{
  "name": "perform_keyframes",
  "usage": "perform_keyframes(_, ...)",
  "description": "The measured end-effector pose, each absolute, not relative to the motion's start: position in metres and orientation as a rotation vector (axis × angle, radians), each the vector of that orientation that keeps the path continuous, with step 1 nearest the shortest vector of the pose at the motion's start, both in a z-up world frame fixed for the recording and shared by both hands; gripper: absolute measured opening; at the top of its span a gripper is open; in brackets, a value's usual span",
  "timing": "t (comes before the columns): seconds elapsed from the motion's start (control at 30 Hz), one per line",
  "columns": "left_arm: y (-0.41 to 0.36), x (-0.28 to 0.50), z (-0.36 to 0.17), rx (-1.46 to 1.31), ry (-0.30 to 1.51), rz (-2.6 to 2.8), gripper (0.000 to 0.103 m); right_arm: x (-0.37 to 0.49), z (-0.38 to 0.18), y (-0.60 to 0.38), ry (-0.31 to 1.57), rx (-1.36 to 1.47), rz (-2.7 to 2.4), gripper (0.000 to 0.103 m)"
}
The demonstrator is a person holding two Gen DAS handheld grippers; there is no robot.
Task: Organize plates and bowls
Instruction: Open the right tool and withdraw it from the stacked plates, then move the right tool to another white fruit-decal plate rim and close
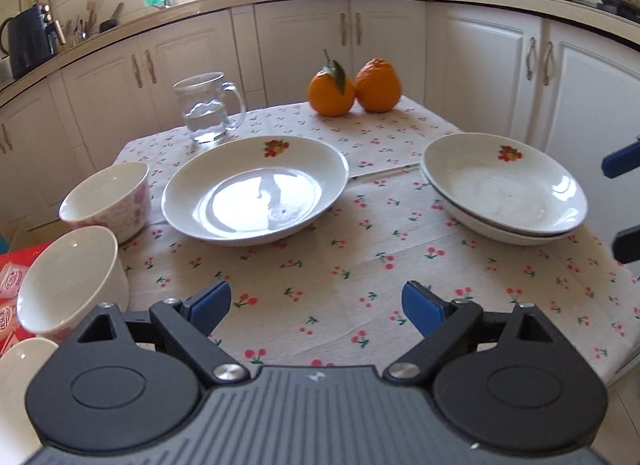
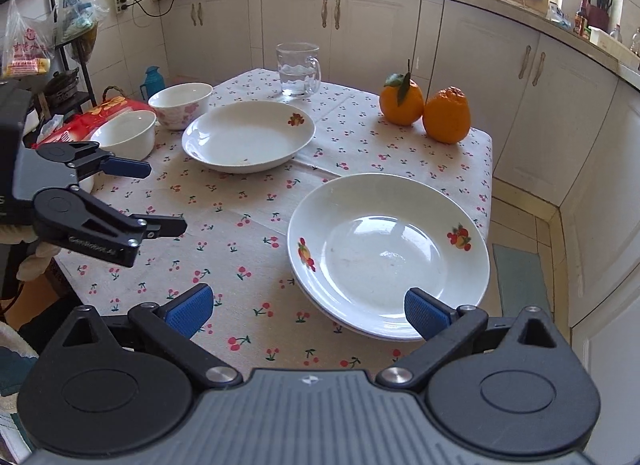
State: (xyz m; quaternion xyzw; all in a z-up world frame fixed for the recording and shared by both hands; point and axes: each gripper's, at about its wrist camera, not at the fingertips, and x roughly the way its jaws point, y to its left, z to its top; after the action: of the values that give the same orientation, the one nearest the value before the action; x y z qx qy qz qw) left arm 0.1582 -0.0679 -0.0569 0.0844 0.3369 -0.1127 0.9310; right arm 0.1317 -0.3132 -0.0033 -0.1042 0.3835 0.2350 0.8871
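A single white plate (image 1: 256, 193) with a fruit print lies mid-table, and a stack of two like plates (image 1: 504, 189) lies to its right. A pink-flowered bowl (image 1: 108, 201) and a plain white bowl (image 1: 72, 281) stand at the table's left edge. My left gripper (image 1: 316, 297) is open over bare cloth in front of the single plate, holding nothing. My right gripper (image 2: 308, 301) is open too, its right finger hanging over the near rim of the stacked plates (image 2: 388, 257) without gripping them. In the right wrist view the left gripper (image 2: 160, 197) shows at the left, near the white bowl (image 2: 124, 137).
A glass mug of water (image 1: 208, 109) and two oranges (image 1: 354, 89) stand at the table's far side. A red package (image 2: 92, 117) lies beyond the bowls. White cabinets (image 1: 304, 41) surround the table; the cloth's right edge (image 2: 486, 185) drops to the tiled floor.
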Motion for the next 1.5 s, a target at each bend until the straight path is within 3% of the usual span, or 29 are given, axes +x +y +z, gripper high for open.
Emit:
perform_keyframes(0.57,-0.051,0.210,-0.087,0.074,0.748,-0.154,0.093,0.171,-0.006,-0.269,0.807,-0.241,0.599,0.103)
perform_keyframes(0.77,-0.052,0.220,-0.092,0.064,0.742,-0.150,0.102,0.201,-0.005,-0.250,0.809,-0.287,0.647,0.103)
perform_keyframes(1.5,-0.052,0.234,-0.093,0.035,0.727,-0.063,0.103,0.312,-0.003,-0.196,0.844,-0.426,0.842,0.103)
